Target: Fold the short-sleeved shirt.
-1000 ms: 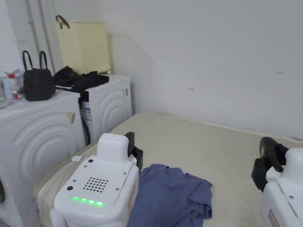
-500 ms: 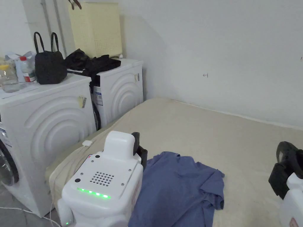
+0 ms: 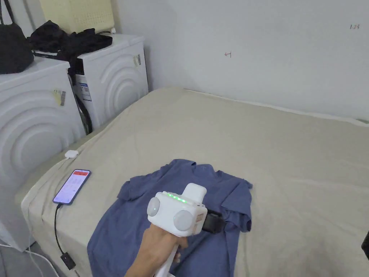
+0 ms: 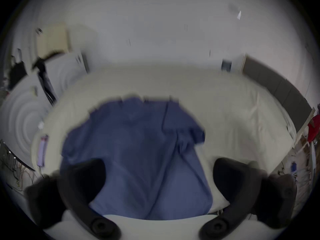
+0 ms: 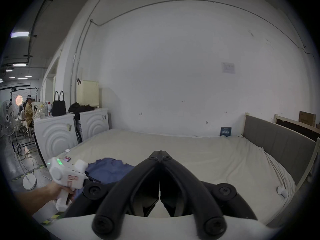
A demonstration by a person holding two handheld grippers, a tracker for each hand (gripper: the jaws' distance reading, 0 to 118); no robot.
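Blue shirt (image 3: 187, 212) lies rumpled, sleeves spread, on the bed (image 3: 288, 151).

Before you: one bed (image 3: 288, 151) with a beige sheet, set against a white wall. Lying directly on it near your edge you have a blue short-sleeved shirt (image 3: 201, 187), spread and rumpled. To its left sit a phone (image 3: 72, 186) with cable and a small white case (image 3: 71, 154).

Beige bed (image 3: 223, 130), lit phone (image 3: 71, 186) near its left edge (cable trailing off), small white case (image 3: 71, 154), two washing machines (image 3: 115, 79), black bag (image 3: 14, 50)
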